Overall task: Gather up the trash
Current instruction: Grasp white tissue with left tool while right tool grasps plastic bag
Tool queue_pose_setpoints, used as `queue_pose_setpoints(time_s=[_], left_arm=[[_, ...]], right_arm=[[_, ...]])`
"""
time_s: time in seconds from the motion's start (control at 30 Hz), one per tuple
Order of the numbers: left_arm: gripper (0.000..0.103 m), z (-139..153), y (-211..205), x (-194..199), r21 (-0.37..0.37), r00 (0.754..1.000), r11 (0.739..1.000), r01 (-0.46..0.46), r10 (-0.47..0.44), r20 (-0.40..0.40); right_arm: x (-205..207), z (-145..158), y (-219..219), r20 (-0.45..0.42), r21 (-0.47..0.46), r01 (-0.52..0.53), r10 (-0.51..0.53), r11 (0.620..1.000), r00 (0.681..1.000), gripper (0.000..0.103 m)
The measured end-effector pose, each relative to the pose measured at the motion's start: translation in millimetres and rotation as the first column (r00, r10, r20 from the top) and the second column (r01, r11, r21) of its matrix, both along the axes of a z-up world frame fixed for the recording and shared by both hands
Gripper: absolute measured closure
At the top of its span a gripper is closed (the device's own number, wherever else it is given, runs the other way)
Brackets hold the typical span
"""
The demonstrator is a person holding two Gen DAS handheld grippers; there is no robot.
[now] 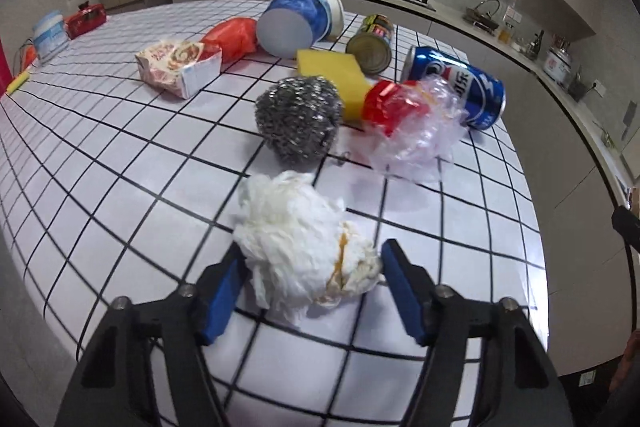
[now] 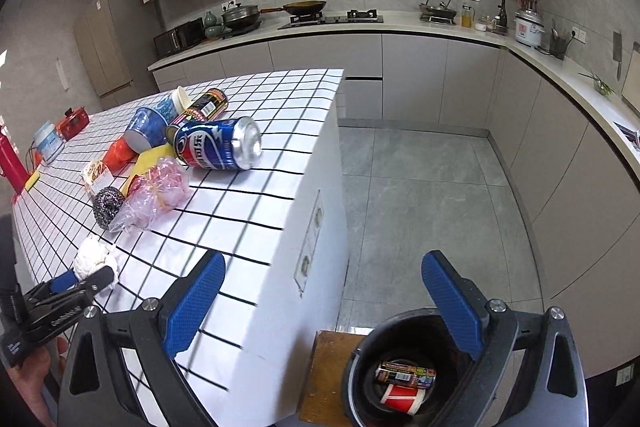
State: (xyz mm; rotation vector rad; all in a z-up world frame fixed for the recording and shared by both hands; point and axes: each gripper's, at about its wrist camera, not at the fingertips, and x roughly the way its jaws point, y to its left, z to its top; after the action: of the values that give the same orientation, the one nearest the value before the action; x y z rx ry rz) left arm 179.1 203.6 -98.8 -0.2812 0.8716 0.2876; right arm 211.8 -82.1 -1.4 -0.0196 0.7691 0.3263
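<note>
Bracketing the crumpled stained tissue (image 1: pixel 304 251), lower centre of the left wrist view, the left hand-held gripper (image 1: pixel 312 287) is half open, pads beside the wad, apparently not yet squeezing. Risk: the soft wad compresses and slips out, or drags on the desk (image 1: pixel 120 155). Right hand-held gripper (image 2: pixel 320 303) is wide open and empty above the bin (image 2: pixel 360 359), lower right. Pad contact is hard to confirm; the bin is partly hidden.
</note>
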Motion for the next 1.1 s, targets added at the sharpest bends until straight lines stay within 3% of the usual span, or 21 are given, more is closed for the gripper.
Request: queue_pose_setpoints(time_s=[0.13,0.53,0.8,1.1], left_arm=[[0.043,3,27,3,-0.003,1.000,1.000,-0.002,0.002,0.006],[0.044,3,97,3,0.008,1.000,1.000,0.011,-0.011,0.005],[0.042,3,111,16,-0.003,0.996,0.996,0.093,-0.093,0.006],[0.042,2,117,27,0.009,0.988,0.988,0.156,-0.156,0.008]], right_arm=[[6,-1,26,-0.007,-0.010,-0.010,0.010,1.000,1.000,0.003],[26,-7,135,-0.028,0.006,-0.101,0.101,0.995,0.995,0.003],[56,-21,195,-0.071,0.009,-0.111,0.111,0.994,0.991,0.003],[76,-48,213,-0.165,0.054,-0.086,0.094,0.995,0.982,0.003]])
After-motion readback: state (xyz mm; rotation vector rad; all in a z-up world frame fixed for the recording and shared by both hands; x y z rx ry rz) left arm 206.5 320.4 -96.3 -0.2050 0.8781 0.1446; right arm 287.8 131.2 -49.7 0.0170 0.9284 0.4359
